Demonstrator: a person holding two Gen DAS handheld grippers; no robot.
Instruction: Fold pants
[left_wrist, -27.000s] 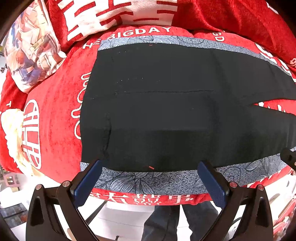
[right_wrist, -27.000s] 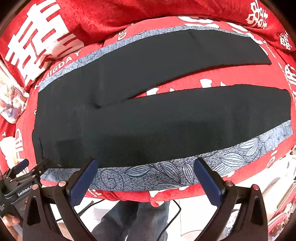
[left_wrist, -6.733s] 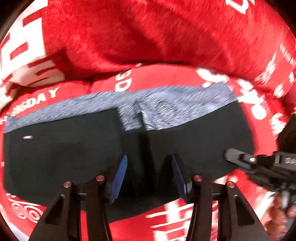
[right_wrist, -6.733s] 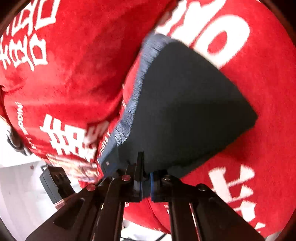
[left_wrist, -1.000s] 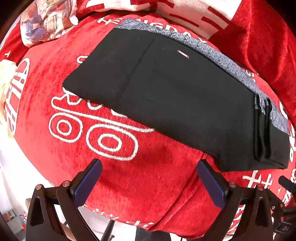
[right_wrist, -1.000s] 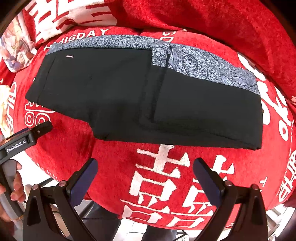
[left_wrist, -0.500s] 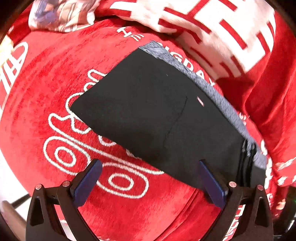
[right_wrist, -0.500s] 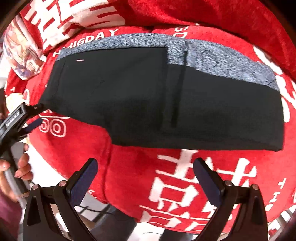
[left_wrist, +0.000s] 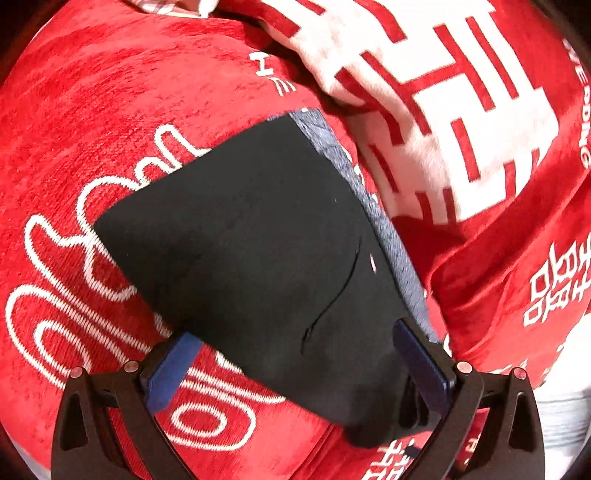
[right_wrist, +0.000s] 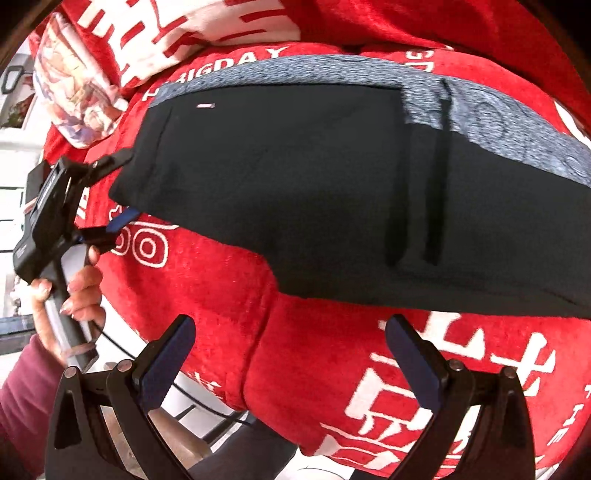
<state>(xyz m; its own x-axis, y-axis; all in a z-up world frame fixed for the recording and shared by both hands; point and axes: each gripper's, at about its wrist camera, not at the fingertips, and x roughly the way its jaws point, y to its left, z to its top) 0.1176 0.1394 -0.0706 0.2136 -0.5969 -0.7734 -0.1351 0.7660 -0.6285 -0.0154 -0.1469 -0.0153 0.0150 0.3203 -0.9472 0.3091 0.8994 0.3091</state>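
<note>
**Folded pants on a red cushion, both tools spread wide**

The black pants (right_wrist: 295, 177), folded into a long band with a grey patterned strip (right_wrist: 491, 110) along the far edge, lie on a red cushion (right_wrist: 314, 332) printed with white characters. A red-and-white pillow (left_wrist: 424, 92) presses close against the cushion's far edge, and a pale printed pillow (right_wrist: 77, 99) sits at its far left corner. The left tool (left_wrist: 295, 365) straddles the left end of the pants, jaws wide, one finger at each side of the fabric; contact cannot be confirmed. In the right wrist view a hand (right_wrist: 70, 295) holds its grip. The right tool (right_wrist: 288, 354) hovers wide open over the near edge of the cushion, clear of the pants. The right end of the pants is cut off by the frame. Half a second earlier the left tool stood short of the pants; now it reaches around them.
</note>
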